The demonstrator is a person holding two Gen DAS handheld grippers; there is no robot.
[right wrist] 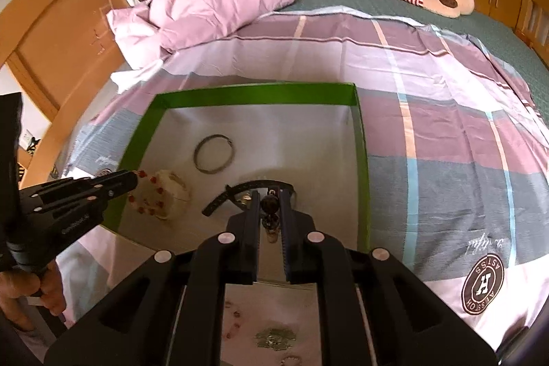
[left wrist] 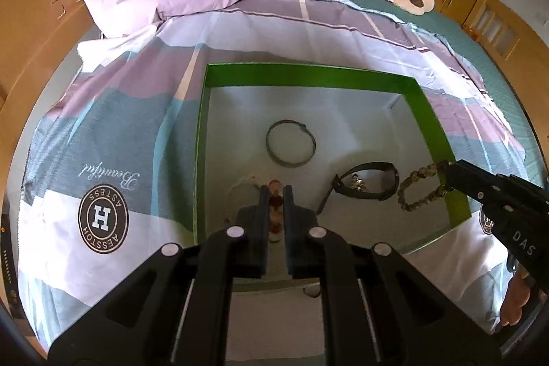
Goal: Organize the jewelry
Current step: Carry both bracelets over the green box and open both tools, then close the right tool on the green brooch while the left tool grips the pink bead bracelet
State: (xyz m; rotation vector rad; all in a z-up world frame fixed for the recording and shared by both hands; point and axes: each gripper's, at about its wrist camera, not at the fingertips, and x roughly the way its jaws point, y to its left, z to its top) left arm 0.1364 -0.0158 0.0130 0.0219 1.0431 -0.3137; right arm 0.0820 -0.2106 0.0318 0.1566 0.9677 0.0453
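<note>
Left wrist view: green box sits on the bedspread. Already on its floor: a metal bangle near the middle and a black strap with a charm, to the right. Left gripper is clenched on a red-and-white bead bracelet, low over the box's near left part; a pale strand lies just beside its tips. At the right edge, the right gripper grips a brown bead bracelet that dangles over the box's right wall.

Right wrist view: right gripper is pinched shut on dark beads, the brown bracelet, just above the strap. Bangle lies further in. Left gripper holds the red-bead bracelet over a pale coil inside the left wall. Below the fingers, outside the near wall, more small pieces still lie on the cloth; too blurred to name.

Judgement: roughly midway. Two or three pieces are in, two are in the grippers and not yet released, and a few are left to collect.
</note>
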